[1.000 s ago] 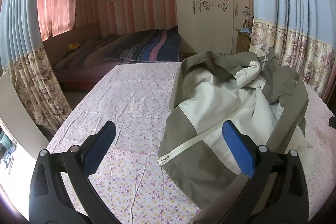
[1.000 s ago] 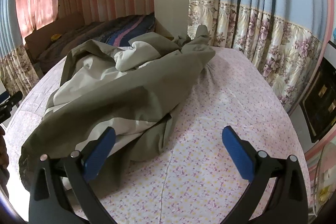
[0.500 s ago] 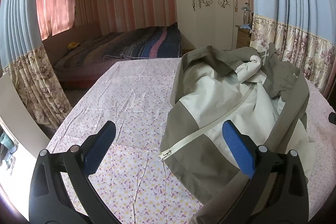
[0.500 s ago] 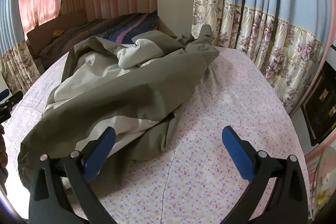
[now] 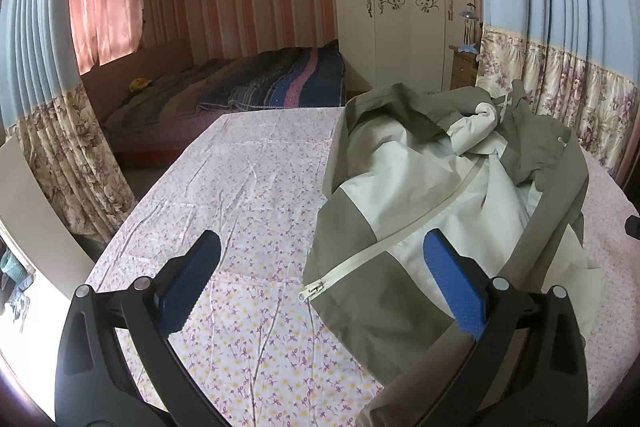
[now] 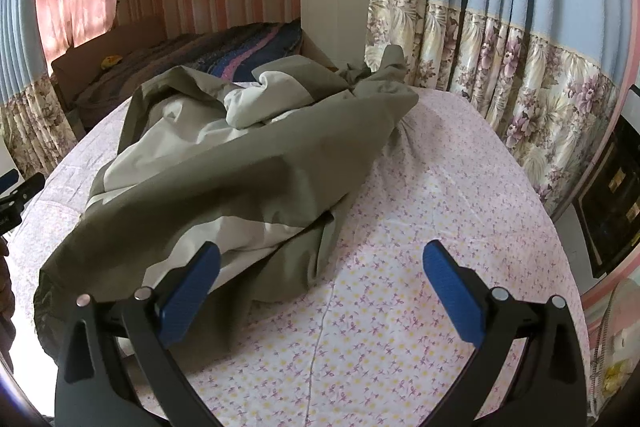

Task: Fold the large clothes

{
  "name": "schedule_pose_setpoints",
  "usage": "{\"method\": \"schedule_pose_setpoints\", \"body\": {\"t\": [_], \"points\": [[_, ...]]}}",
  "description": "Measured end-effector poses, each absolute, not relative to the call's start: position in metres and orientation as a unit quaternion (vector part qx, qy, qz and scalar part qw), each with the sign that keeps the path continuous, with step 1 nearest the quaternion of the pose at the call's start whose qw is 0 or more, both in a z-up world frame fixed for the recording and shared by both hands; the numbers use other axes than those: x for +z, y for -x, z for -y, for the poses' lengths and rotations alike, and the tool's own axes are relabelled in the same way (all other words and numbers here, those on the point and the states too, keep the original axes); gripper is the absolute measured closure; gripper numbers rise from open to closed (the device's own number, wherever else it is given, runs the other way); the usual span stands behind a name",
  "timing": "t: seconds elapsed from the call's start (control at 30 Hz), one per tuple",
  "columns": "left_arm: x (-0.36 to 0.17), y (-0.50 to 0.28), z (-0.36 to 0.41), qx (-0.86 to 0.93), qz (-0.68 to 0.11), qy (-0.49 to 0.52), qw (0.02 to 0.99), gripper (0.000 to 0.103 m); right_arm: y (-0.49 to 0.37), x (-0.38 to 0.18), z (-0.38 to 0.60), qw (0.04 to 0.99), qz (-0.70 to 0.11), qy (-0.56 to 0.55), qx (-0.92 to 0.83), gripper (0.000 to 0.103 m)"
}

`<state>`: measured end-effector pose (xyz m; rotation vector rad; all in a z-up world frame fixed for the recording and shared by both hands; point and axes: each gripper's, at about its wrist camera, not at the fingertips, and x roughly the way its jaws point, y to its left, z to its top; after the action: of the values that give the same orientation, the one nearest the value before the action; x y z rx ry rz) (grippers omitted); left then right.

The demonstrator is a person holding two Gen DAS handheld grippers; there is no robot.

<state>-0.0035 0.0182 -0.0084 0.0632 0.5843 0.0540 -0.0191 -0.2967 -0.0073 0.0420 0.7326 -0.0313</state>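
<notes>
Only the left wrist view shows the jacket's (image 5: 432,187) white zipper (image 5: 384,247) running across its pale panel, while the right wrist view shows its olive back bunched into a heap (image 6: 240,167). Left gripper (image 5: 320,279) and right gripper (image 6: 320,283) both hover with fingers spread wide, holding nothing. The jacket lies crumpled on a floral sheet (image 5: 248,195) — floral curtains (image 6: 520,67), a white wardrobe (image 5: 396,7) and a bed with a striped blanket (image 5: 272,83) lie beyond.

I see a striped bed (image 5: 256,83) at eleven o'clock, a white wardrobe (image 5: 400,7) at twelve (floral decals), and flowered curtains (image 6: 520,75) at two.
</notes>
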Motion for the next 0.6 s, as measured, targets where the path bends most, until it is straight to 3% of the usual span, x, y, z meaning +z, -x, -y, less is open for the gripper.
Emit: {"method": "schedule_pose_setpoints", "body": {"t": [0.6], "points": [[-0.005, 0.015, -0.018, 0.023, -0.291, -0.026, 0.956, 0.003, 0.028, 0.000, 0.290, 0.937, -0.348, -0.017, -0.013, 0.002]]}}
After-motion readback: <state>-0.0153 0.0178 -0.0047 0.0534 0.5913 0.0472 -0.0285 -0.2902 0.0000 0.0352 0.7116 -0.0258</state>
